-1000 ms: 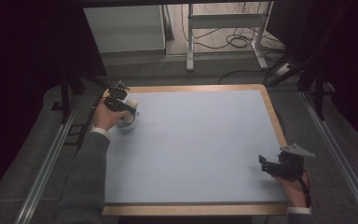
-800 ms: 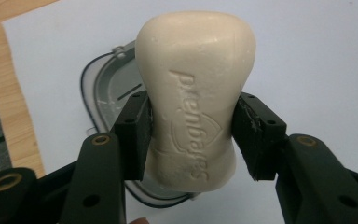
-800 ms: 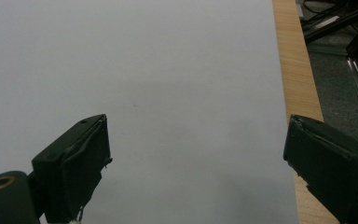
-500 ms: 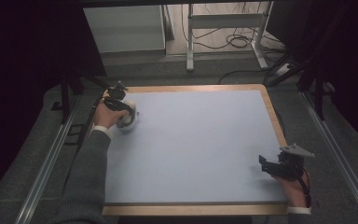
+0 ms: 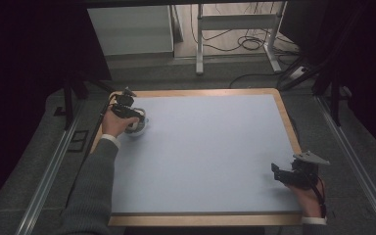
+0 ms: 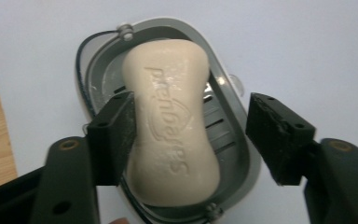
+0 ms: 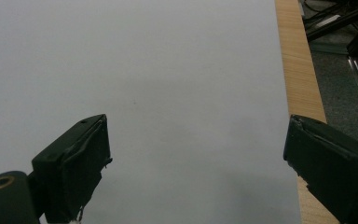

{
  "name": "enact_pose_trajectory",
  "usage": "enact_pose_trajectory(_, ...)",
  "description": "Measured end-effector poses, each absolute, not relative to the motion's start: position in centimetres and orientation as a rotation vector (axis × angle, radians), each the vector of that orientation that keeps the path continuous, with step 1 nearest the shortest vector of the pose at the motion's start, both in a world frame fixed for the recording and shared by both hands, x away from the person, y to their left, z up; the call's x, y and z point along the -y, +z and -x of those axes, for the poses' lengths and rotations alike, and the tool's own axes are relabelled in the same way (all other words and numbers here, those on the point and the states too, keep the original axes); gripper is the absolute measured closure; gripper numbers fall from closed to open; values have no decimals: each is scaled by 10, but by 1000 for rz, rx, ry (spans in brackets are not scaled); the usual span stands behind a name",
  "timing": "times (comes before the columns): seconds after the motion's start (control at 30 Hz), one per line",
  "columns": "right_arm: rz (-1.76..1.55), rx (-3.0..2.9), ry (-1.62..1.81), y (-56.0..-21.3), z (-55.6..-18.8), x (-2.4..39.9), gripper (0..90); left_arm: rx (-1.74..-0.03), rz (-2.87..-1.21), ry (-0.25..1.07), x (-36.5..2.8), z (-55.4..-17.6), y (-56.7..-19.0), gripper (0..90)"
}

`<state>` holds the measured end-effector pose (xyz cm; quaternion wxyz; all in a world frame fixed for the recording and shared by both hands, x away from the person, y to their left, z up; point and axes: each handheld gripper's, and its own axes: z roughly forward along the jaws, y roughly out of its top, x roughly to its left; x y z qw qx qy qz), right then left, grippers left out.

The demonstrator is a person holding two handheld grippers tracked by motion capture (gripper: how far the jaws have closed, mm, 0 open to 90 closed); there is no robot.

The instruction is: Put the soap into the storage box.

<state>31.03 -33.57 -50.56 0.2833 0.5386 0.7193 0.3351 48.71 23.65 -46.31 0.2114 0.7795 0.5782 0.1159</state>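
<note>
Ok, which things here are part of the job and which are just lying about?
In play:
left gripper, jaws open around the soap
bar of soap
grey soap dish holding it

Idle or background:
right gripper, open over bare mat
blue mat
floor cables

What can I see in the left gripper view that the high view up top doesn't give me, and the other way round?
Left gripper view: a cream, embossed bar of soap lying in a grey oval slotted soap dish, between the open jaws of the left gripper. High view: the whole pale blue tabletop with its wooden border, the right gripper open at the near right, and both sleeves. Both show the dish, the left gripper and the blue surface.
</note>
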Motion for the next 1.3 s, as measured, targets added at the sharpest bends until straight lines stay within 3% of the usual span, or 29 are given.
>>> enact_pose_trajectory(0.3, -1445, -1923, 898, -506, -310, 337, 70, -1481, -2163, 382, -228, -467, -445, 263)
enact_pose_trajectory(0.63, -1432, -1923, 905, -503, -309, 334, 70, -1292, -2161, 363, -213, -431, -437, 243)
enact_pose_trajectory(1.3, -1420, -1925, 913, -503, -308, 333, 70, -1172, -2103, 300, -195, -362, -483, 233)
